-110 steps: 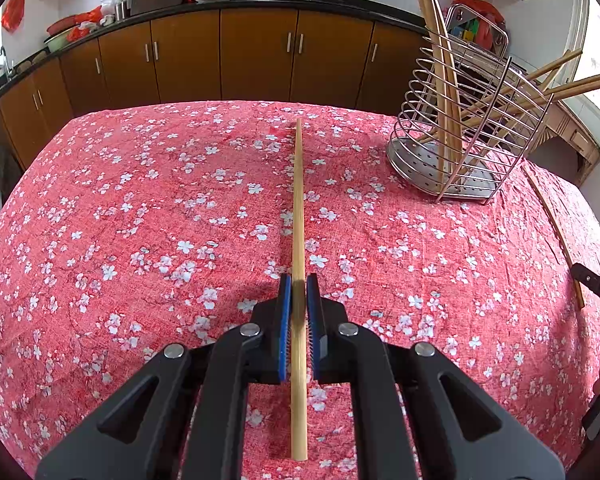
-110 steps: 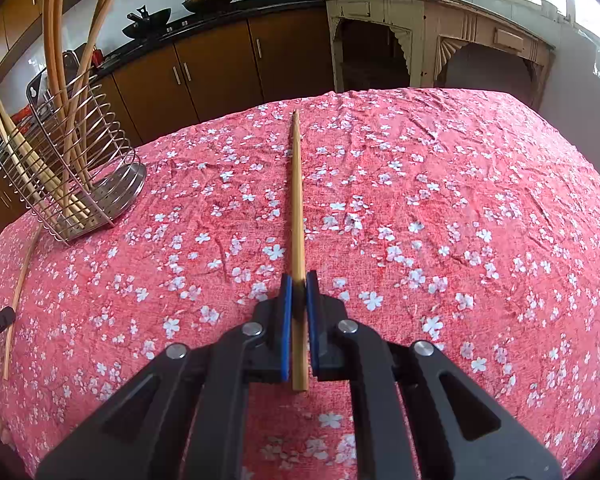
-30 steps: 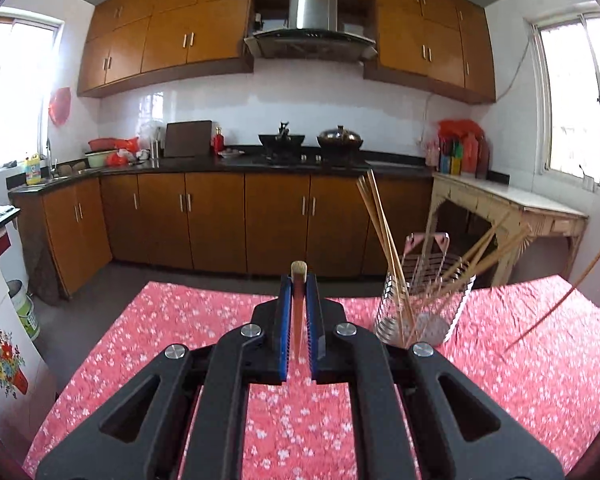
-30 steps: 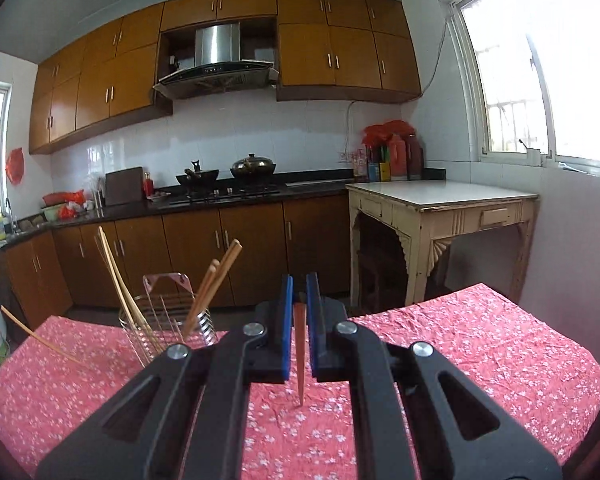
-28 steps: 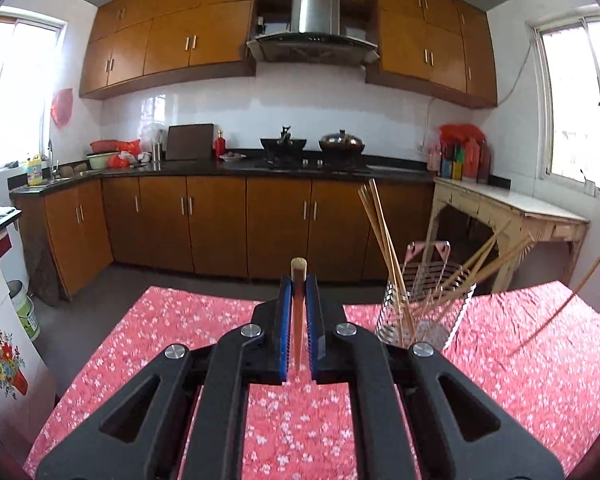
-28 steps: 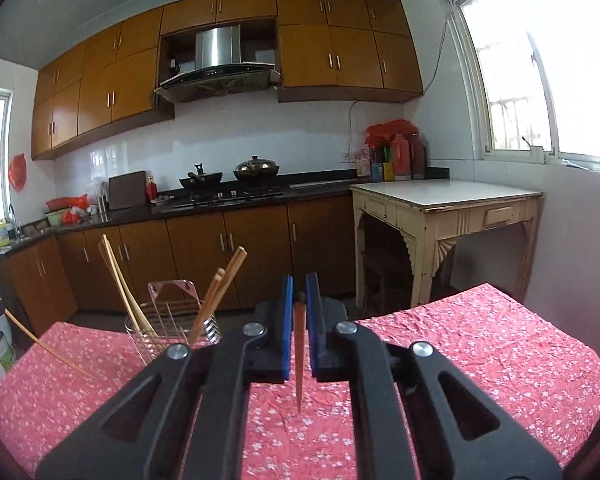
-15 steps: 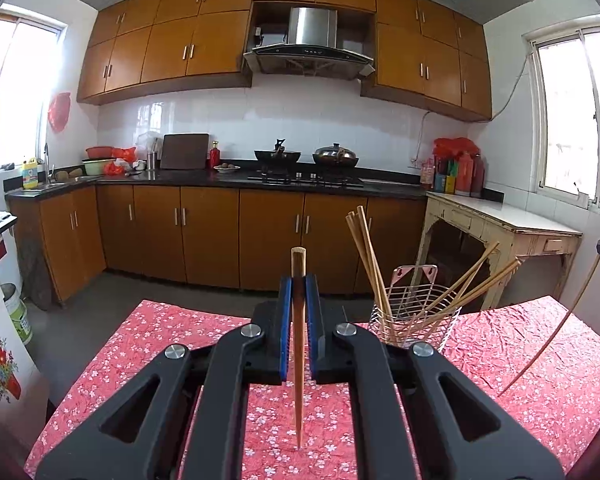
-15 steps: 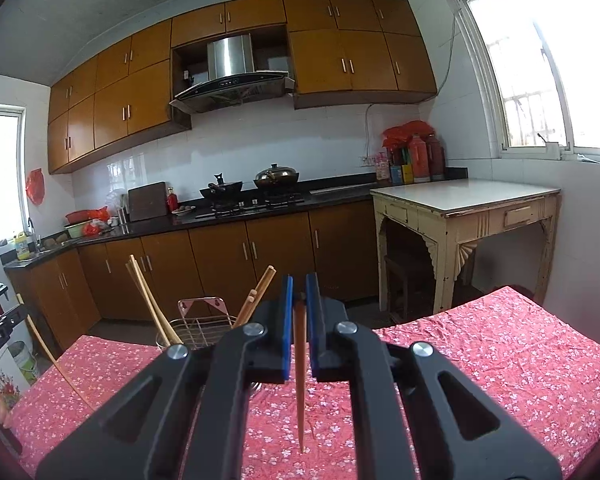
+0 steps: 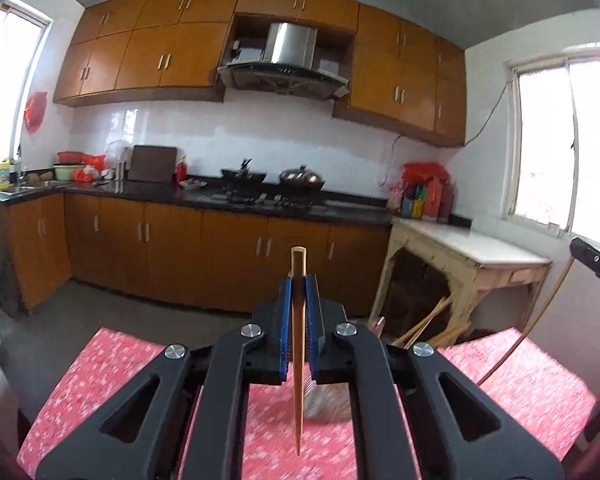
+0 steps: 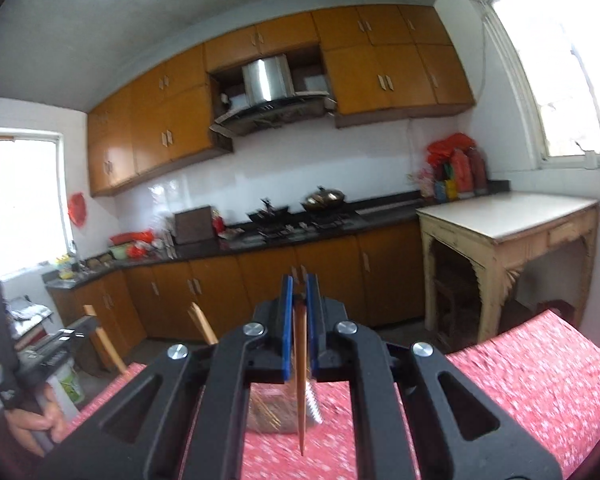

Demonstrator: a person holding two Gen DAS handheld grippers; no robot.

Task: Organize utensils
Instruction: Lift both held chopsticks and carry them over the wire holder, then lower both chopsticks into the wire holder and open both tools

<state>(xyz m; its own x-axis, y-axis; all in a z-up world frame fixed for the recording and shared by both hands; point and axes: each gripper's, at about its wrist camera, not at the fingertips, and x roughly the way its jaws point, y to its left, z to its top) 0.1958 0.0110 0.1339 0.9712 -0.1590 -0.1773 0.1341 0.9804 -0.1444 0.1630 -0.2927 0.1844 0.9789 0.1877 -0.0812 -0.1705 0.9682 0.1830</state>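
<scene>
Kitchen cupboards point(image 9: 172, 256) fill the background; each gripper, left point(image 9: 299, 318) and right point(image 10: 299, 320), pinches 1 chopstick point(image 9: 298, 380) upright. Either could pivot and miss the rack point(image 10: 272, 412).

Two matching black hand-held claws

The left claw point(image 9: 299, 312) and right claw point(image 10: 299, 312) look alike: matte black angular linkage arms with triangular cut-outs, round silver screws point(image 9: 252, 330) at the pivots, and blue pads point(image 10: 287, 320) lining the inner faces of both fingers.
</scene>
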